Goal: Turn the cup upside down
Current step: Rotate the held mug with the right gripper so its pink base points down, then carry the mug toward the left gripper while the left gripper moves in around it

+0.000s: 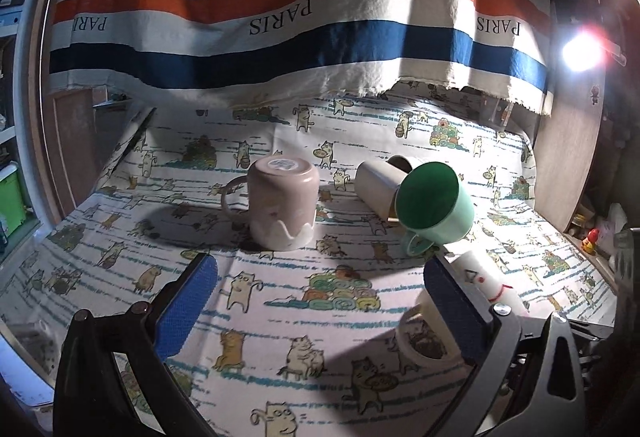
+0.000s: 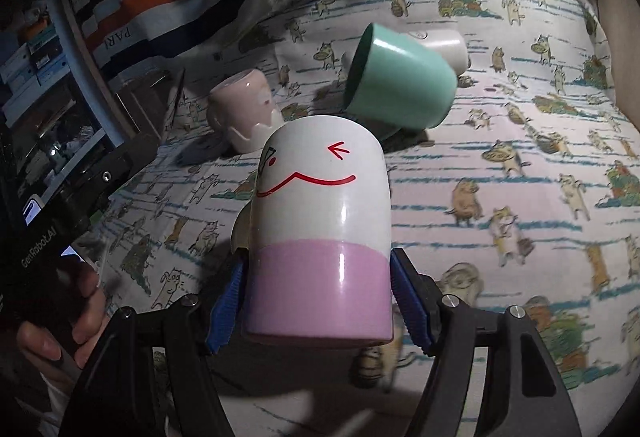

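My right gripper point(image 2: 320, 301) is shut on a white and pink mug with a red winking face point(image 2: 320, 221), held above the cloth with its pink end toward the camera. The same mug shows in the left wrist view point(image 1: 460, 313) behind my right-hand blue pad, its opening facing the camera. My left gripper point(image 1: 320, 301) is open and empty above the cat-print tablecloth point(image 1: 280, 317). A pink mug point(image 1: 282, 203) point(image 2: 244, 109) stands upside down ahead of it. A green mug point(image 1: 434, 207) point(image 2: 400, 81) lies tilted on its side, leaning on a cream mug point(image 1: 378, 183) point(image 2: 448, 43) that also lies on its side.
A striped cloth printed PARIS point(image 1: 280, 9) hangs across the back. A bright lamp point(image 1: 582, 51) shines at the right. Wooden panels point(image 1: 568, 157) border the table's sides. A hand point(image 2: 60, 325) holds the left gripper's black body at the left of the right wrist view.
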`<action>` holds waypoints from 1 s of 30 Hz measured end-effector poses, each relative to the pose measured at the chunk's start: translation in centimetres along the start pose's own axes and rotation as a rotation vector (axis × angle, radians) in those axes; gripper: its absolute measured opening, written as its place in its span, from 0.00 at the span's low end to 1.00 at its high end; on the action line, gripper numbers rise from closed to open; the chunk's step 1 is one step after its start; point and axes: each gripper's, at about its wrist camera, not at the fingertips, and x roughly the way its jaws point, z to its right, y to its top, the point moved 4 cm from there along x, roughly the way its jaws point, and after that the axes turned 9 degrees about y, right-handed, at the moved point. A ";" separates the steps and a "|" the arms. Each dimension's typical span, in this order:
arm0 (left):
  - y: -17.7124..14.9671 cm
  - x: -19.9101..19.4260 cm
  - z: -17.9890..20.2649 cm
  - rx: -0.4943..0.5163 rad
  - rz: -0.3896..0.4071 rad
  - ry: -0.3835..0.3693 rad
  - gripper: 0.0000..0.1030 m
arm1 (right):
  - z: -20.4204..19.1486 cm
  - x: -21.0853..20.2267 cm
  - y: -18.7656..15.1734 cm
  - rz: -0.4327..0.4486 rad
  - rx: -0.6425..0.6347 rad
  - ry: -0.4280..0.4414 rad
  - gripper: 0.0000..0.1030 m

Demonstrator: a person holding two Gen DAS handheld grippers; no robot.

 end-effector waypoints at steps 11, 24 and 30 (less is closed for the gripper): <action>-1.0 -0.4 -1.5 0.014 -0.007 0.030 0.99 | -0.8 -0.1 -0.3 0.023 -0.051 -0.016 0.77; -4.2 -2.0 3.6 0.015 -0.106 -0.083 0.99 | 3.7 -9.1 1.1 0.270 -0.087 -0.229 0.83; -4.5 -1.6 6.2 0.003 -0.155 -0.138 0.99 | 5.8 -9.7 1.3 0.249 -0.065 -0.230 0.83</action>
